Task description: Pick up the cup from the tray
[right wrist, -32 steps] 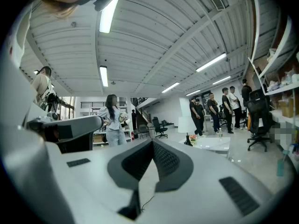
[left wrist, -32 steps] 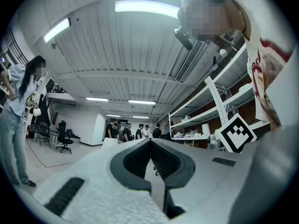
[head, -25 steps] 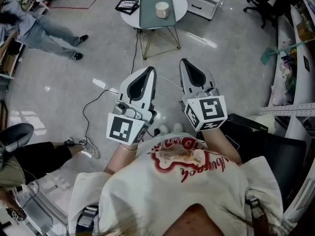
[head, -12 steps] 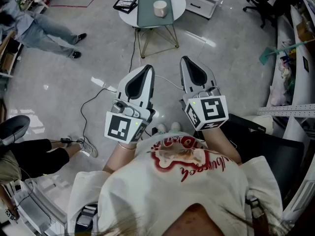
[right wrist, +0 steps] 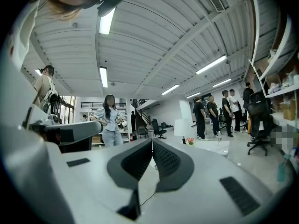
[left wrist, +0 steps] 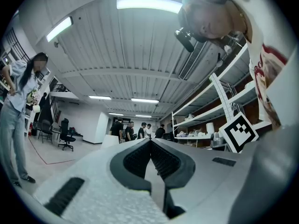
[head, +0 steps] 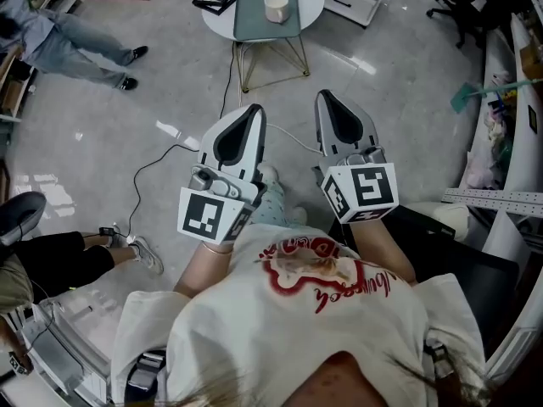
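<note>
Sitting on the tray (head: 253,20), a white cup (head: 277,7); left gripper (head: 254,110) and right gripper (head: 325,97) pressed together.

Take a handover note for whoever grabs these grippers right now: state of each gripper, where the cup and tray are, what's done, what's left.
Left gripper: shut, holding nothing.
Right gripper: shut, holding nothing. Both are held in front of the chest, pointing toward the table.
Cup: upright on the green tray, which sits on the round white table ahead, far from both grippers.
Done: nothing; the cup is untouched.
Left: walk up to the table, open one gripper, close it on the cup, lift it off the tray.
</note>
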Available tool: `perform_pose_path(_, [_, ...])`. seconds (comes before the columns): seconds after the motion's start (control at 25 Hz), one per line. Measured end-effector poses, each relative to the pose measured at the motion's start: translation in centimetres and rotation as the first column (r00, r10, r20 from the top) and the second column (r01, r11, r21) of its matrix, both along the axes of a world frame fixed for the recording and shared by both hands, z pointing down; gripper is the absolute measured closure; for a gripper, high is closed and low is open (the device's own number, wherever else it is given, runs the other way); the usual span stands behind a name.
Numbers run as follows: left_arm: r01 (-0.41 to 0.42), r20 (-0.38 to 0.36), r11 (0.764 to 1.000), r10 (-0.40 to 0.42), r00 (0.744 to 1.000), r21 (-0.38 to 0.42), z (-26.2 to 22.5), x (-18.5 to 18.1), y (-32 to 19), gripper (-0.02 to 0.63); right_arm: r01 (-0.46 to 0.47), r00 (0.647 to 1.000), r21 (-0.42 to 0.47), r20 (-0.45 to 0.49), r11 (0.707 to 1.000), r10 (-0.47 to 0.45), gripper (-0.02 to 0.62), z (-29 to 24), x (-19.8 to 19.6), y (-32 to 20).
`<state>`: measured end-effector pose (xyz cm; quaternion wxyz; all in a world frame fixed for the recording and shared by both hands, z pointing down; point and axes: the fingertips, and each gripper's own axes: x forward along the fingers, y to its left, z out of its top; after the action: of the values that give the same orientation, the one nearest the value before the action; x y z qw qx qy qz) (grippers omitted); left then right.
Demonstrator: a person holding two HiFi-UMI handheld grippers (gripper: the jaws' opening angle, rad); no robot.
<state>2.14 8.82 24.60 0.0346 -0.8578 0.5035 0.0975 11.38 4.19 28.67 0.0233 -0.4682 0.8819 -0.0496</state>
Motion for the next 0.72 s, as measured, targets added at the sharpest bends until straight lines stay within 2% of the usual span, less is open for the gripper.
perform_pose_path(0.24, [-0.011,-0.005,1.0,0.011,1.0,-0.005,1.6,-1.6,-5.2,0.594,-0.021,1.0,-0.01,-0.005,1.0,0.021,0.571,1.6,-1.3,-5.4])
perform_pose_path(0.44, [-0.023,0.029,1.0,0.023,0.999,-0.006,2.8,-5.0,-13.7,0.594,-0.037,0.999,-0.006,-0.012,0.999,0.037,0.571,2.5,-4.7,-13.5])
perform_pose_path(0.72, [-0.067,0.075,0.997,0.064,0.995,0.038,-0.4,-9.9,-25.7,0.594,-0.099,0.995,0.015,0.024,0.995,0.099,0.571,-0.1,-9.4,-25.1])
